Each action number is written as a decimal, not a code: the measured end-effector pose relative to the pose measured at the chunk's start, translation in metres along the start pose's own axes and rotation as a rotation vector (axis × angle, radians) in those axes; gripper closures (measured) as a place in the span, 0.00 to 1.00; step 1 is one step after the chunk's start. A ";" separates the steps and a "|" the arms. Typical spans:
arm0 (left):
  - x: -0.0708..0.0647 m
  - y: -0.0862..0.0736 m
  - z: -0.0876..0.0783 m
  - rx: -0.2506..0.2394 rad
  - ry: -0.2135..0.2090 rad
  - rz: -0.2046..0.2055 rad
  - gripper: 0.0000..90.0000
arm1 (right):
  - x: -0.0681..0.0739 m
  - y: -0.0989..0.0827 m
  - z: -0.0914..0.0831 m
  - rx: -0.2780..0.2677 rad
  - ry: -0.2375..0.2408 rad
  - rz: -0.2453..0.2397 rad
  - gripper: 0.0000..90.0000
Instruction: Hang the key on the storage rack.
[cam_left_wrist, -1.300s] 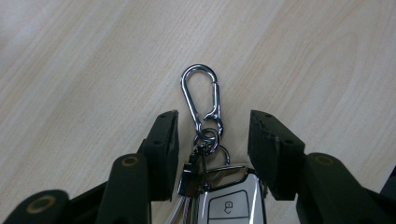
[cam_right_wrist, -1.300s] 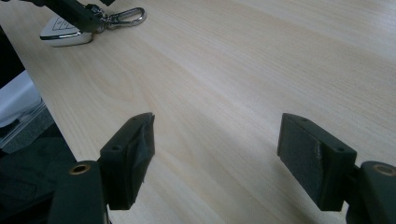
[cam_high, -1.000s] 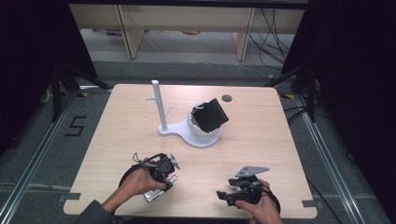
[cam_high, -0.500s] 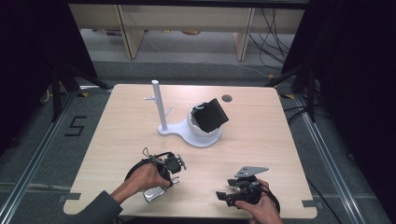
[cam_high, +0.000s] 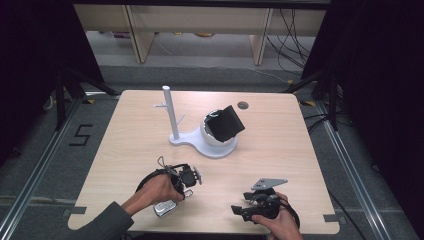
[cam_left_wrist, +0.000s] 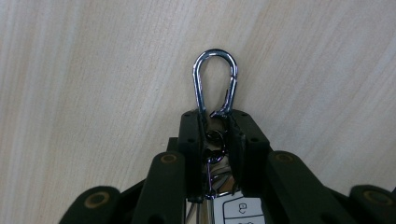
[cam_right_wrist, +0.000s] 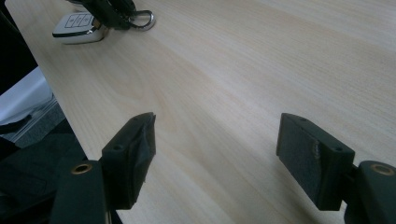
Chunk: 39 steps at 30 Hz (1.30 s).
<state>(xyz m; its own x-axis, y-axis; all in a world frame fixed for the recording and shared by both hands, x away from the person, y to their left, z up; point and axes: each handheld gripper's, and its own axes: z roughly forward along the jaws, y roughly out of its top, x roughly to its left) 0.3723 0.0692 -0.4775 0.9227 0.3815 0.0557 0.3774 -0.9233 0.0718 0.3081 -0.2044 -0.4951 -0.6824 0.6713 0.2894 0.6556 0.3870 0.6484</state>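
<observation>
A silver carabiner (cam_left_wrist: 215, 74) lies on the wooden table, joined by a ring (cam_left_wrist: 215, 140) to a white car key fob (cam_left_wrist: 240, 210). My left gripper (cam_left_wrist: 215, 119) has just been closing and is now shut on the base of the carabiner at the ring. In the high view the left gripper (cam_high: 183, 189) is near the table's front edge, with the key fob (cam_high: 165, 207) below the hand. My right gripper (cam_right_wrist: 217, 135) stands open over bare wood with nothing between its pads. It is at the front right (cam_high: 240, 210) and points left towards the key fob (cam_right_wrist: 74, 28).
A white stand with an upright post (cam_high: 170, 115) sits mid-table. Its base carries a white bowl (cam_high: 217, 137) with a black object (cam_high: 226, 122) tilted in it. A small dark hole (cam_high: 243, 105) marks the far side of the table (cam_high: 280, 150).
The left hand has shifted a little towards the front edge, and the key fob now shows beside it. The right hand has stayed put.
</observation>
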 end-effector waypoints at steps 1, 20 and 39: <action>0.001 -0.001 0.000 -0.004 -0.004 0.001 0.83 | 0.000 0.000 0.000 0.000 0.003 -0.001 0.33; 0.021 -0.024 -0.035 -0.105 -0.042 -0.061 0.83 | -0.002 -0.001 0.001 0.002 0.008 0.003 0.33; 0.060 -0.065 -0.115 -0.207 0.068 -0.162 0.83 | -0.004 -0.001 0.002 0.006 0.007 0.030 0.33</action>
<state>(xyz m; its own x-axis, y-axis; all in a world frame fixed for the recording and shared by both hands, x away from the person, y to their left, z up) 0.3947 0.1571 -0.3640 0.8416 0.5321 0.0931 0.4891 -0.8237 0.2870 0.3107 -0.2059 -0.4981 -0.6646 0.6782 0.3135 0.6778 0.3707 0.6350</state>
